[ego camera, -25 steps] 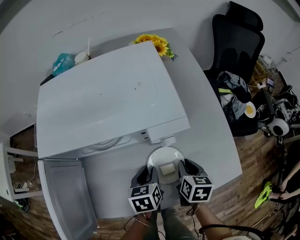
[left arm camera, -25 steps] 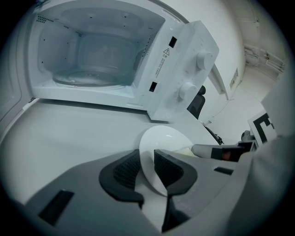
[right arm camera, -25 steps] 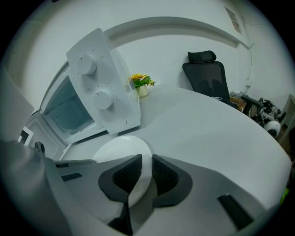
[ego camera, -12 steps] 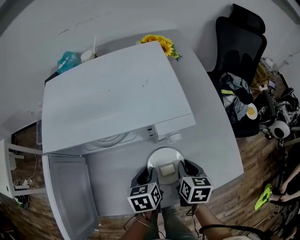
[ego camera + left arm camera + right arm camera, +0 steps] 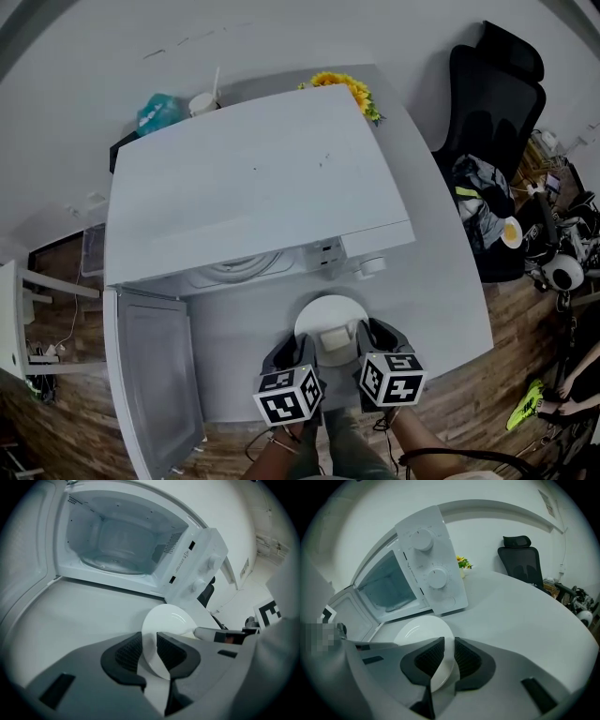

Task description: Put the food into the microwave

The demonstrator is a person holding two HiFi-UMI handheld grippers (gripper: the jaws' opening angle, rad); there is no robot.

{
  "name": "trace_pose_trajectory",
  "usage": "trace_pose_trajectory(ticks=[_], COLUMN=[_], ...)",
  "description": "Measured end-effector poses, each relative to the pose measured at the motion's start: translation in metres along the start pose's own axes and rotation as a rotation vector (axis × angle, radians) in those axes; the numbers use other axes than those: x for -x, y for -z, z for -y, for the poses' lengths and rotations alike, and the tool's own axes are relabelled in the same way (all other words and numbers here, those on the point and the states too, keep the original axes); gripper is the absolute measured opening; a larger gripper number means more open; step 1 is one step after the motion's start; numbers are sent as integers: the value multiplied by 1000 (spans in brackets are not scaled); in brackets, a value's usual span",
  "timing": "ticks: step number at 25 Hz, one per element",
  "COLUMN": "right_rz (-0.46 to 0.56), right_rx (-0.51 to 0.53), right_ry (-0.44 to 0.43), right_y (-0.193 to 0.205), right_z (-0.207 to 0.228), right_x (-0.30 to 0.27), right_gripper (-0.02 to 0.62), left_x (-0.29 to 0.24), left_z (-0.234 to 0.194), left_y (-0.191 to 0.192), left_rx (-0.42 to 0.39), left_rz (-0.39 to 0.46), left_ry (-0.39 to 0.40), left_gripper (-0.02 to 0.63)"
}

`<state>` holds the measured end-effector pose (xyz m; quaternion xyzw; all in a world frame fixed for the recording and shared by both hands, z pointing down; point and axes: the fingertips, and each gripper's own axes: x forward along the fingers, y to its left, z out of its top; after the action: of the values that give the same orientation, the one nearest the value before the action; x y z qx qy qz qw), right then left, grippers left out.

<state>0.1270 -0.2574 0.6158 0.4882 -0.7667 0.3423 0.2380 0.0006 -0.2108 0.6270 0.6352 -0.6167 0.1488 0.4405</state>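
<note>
The plate with the food, pinched at its rim by the left gripper and the right gripper near the table's front edge, has been moved left toward the open microwave, ready to be slid in.

This looks like an office or a lab-like workroom. A black swivel office chair draped with clothing stands beside a white rounded worktop. The worktop carries a white microwave, sunflowers and a lidded cup with a straw. Cables and gear clutter the wooden floor.
</note>
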Motion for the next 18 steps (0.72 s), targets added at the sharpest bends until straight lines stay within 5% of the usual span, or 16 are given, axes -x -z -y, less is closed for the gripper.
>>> trace_pose_trajectory(ticks=[18], right_rz=[6], right_rx=[114], right_ry=[-127], right_y=[-11], right_z=[-90], right_x=[-2], right_gripper=[78], left_x=[62], left_z=[-61], left_y=[-19], left_rx=[89], left_rz=[109], left_ry=[-97], left_gripper=[100])
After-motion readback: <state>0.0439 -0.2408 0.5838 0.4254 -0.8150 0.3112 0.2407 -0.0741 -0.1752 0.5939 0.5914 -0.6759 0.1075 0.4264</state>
